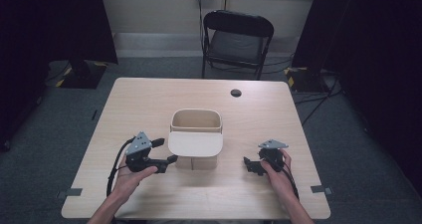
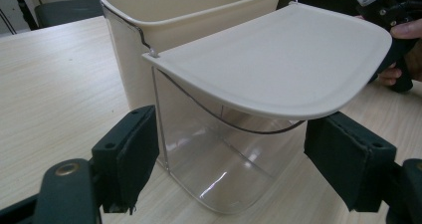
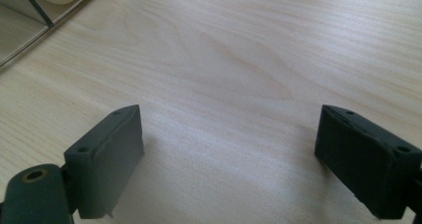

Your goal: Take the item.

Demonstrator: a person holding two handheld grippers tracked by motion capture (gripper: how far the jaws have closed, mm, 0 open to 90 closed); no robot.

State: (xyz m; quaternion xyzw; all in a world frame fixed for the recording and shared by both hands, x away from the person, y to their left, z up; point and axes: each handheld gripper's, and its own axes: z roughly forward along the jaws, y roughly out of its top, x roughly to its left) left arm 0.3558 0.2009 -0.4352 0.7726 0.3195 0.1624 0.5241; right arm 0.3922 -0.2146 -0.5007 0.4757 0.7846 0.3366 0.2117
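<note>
A cream bin [image 1: 196, 120] with a clear front part stands at the middle of the table, its cream lid [image 1: 195, 144] lying flat toward me. In the left gripper view the lid [image 2: 278, 59] juts out over the clear part [image 2: 219, 159]. My left gripper [image 1: 166, 152] sits just left of the bin, pointing at it. Its jaws stand open on either side of the clear part, and the pads [image 2: 134, 154] do not press on it. To the bin's right, my right gripper [image 1: 251, 165] is open [image 3: 229, 154] over bare wood with nothing between its jaws.
The light wooden table [image 1: 149, 99] has a round cable hole [image 1: 236, 92] at the back. A black folding chair [image 1: 238, 40] stands behind it. Dark curtains hang at both sides. The person's other hand and gripper [image 2: 393, 30] appear beyond the lid.
</note>
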